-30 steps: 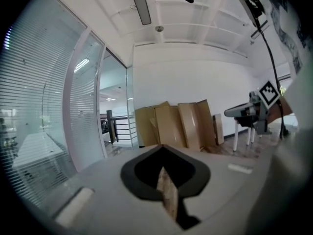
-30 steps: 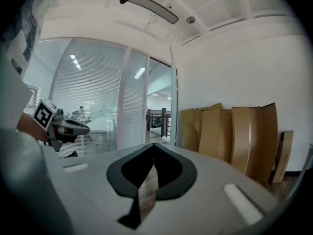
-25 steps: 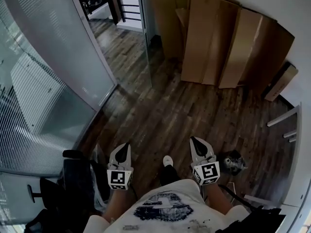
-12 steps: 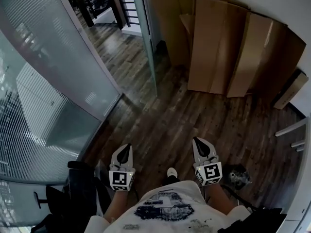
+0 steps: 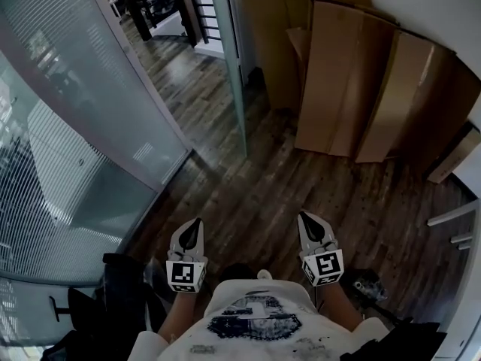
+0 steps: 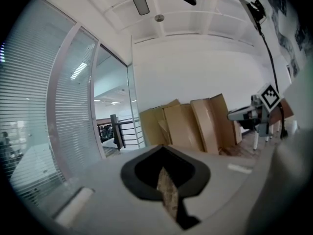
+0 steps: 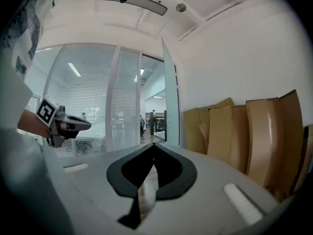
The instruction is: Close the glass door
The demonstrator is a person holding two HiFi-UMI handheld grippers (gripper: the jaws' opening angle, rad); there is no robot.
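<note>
1. Left of the scene: curved glass partition [image 5: 68, 149] with slatted blinds, running away along the wooden floor [image 5: 255, 194].
2. Right of the scene: large cardboard sheets [image 5: 353, 74] leaning upright on the white wall, the nearest one just beside the door's far end.
3. Low left, close to the person: black office chair [image 5: 113, 299], well apart from the door.
4. Beyond the doorway: dark railing [image 5: 199, 10].
5. Between the tools and the door: only bare floor planks.
6. Ahead, at upper centre: glass door [image 5: 234, 66], standing open and seen edge-on as a thin pale strip. Long axis upright, floor to ceiling; panel plane running away from the person, near edge pointing back into the room, open gap between it and the partition.
7. Left tool [image 5: 193, 226]: pressed together at the tips, holding nothing, aimed forward, well short of the door.
8. Right tool [image 5: 307, 220]: likewise closed tight and empty, level with the left one, apart from the door.
</note>
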